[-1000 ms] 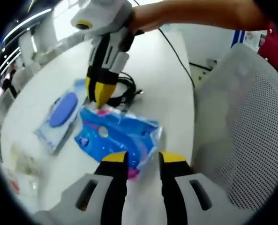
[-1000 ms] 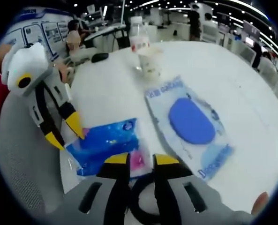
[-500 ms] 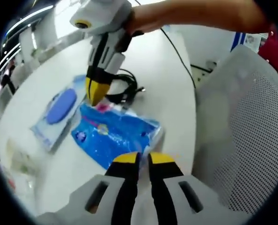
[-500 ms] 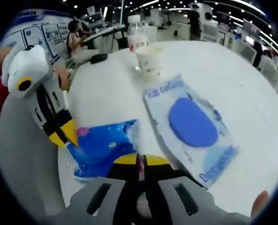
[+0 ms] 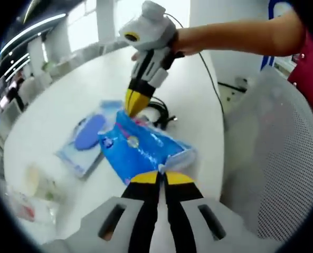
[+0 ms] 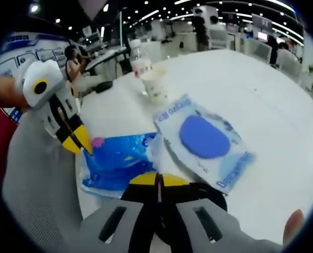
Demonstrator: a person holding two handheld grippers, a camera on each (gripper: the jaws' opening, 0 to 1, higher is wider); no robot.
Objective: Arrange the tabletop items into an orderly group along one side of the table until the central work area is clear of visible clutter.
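Both of your grippers have hold of the same blue plastic pouch (image 5: pixel 143 153), 1 at each end. In the left gripper view, your left gripper (image 5: pixel 158 176) has its 2 yellow-tipped jaws pressed together on the near edge of the pouch, and the right gripper (image 5: pixel 135 103) comes down from above with its jaws closed on the far edge. In the right gripper view, the right gripper (image 6: pixel 159 180) is pinched on the pouch's near edge (image 6: pixel 119 163), and the left gripper (image 6: pixel 77 139) meets the pouch's far corner by the pink mark.

The pouch sits near the edge of the white table (image 5: pixel 56 110), next to the grey mesh chair back (image 5: pixel 283 158). Whether it is lifted clear of the tabletop or touching it, you cannot tell from these pictures.

Just beside the pouch lies a flat clear packet with a blue oval pad inside (image 6: pixel 204 138); in the left gripper view the packet (image 5: pixel 87 134) lies on the pouch's left. A black cable (image 5: pixel 159 112) is coiled behind the pouch, under the right gripper. Farther along the table stand a paper cup (image 6: pixel 155 87) and a plastic bottle (image 6: pixel 139 59), close together.
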